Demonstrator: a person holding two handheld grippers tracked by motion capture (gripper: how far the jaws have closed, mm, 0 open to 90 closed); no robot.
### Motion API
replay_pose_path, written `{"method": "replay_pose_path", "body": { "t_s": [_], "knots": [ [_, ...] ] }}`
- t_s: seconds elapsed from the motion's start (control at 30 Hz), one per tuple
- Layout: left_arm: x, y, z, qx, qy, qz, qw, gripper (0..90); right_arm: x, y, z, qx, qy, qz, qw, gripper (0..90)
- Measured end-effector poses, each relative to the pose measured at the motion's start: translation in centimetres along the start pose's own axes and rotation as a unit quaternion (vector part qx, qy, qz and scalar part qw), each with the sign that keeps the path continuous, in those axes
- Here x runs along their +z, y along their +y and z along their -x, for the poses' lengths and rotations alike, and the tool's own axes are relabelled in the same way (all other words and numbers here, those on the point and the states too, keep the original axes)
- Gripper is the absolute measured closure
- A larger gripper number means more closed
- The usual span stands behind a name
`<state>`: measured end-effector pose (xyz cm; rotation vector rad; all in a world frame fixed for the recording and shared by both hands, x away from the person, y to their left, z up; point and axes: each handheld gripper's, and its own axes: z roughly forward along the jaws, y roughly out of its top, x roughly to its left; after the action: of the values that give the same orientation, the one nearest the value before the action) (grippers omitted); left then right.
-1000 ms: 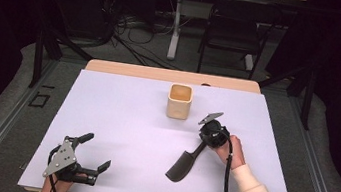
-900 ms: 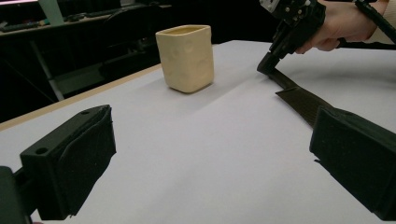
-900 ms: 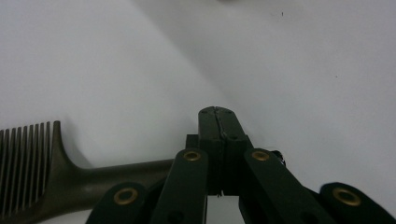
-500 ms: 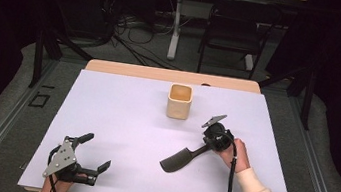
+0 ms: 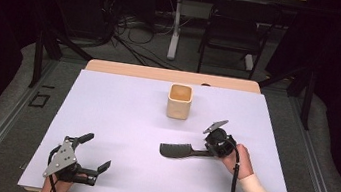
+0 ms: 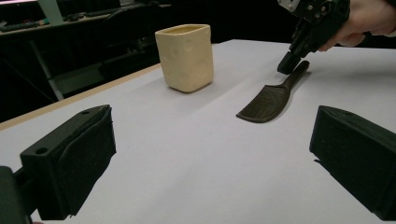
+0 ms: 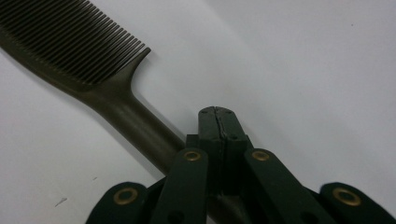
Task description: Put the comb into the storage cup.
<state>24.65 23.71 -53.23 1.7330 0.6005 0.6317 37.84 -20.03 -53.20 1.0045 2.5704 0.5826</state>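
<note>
- A black comb (image 5: 178, 151) lies flat on the white table (image 5: 119, 119), teeth end pointing left in the high view, handle running right to the right gripper (image 5: 212, 147).
- In the right gripper view, the right gripper's (image 7: 217, 116) jaws are pressed tight together with no gap, their tips sitting over the comb's (image 7: 93, 79) handle just beside them; whether they actually pinch the handle cannot be told.
- The left gripper view shows the same gripper (image 6: 286, 65) tipped down, its closed tips meeting the end of the comb's (image 6: 268, 100) handle, a hand (image 6: 369, 18) wrapped around its body.
- A cream cup (image 5: 179, 101) stands upright toward the far side of the table, well apart from the comb; the high view looks into its open mouth and shows nothing but a tan inner wall.
- From the left gripper view, the cup (image 6: 185, 57) has a dimpled wall, and its inside is hidden by the rim.
- The left gripper (image 5: 95, 158) rests near the table's front left corner, jaws spread wide with nothing between them.
- The left gripper's two black pads (image 6: 88, 154) frame bare table, with the cup and comb beyond.
</note>
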Motion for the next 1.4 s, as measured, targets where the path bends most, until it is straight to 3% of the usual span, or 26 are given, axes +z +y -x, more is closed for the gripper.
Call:
{"method": "replay_pose_path", "body": {
  "t_s": [0.43, 0.53, 1.13, 1.4],
  "knots": [
    [0.0, 0.0, 0.0, 0.0, 0.0, 0.001, 1.0, 0.3, -0.5, -0.6, -0.5, 0.008, 0.003, -0.009, 0.9999, 90.0],
    [0.0, 0.0, 0.0, 0.0, 0.001, 0.002, 1.0, 0.3, -0.5, -0.7, -0.5, -0.001, 0.005, -0.011, 0.9999, 90.0],
    [0.1, 0.0, 0.0, 0.001, 0.0, 0.002, 1.0, 0.3, -0.6, -0.9, -1.4, -0.004, 0.016, -0.025, 0.9996, 90.0],
    [0.0, 0.0, 0.0, 0.001, 0.001, 0.003, 1.0, 0.3, -1.7, -0.7, -0.9, -0.004, -0.001, 0.009, 0.9999, 74.7]
  ]
}}
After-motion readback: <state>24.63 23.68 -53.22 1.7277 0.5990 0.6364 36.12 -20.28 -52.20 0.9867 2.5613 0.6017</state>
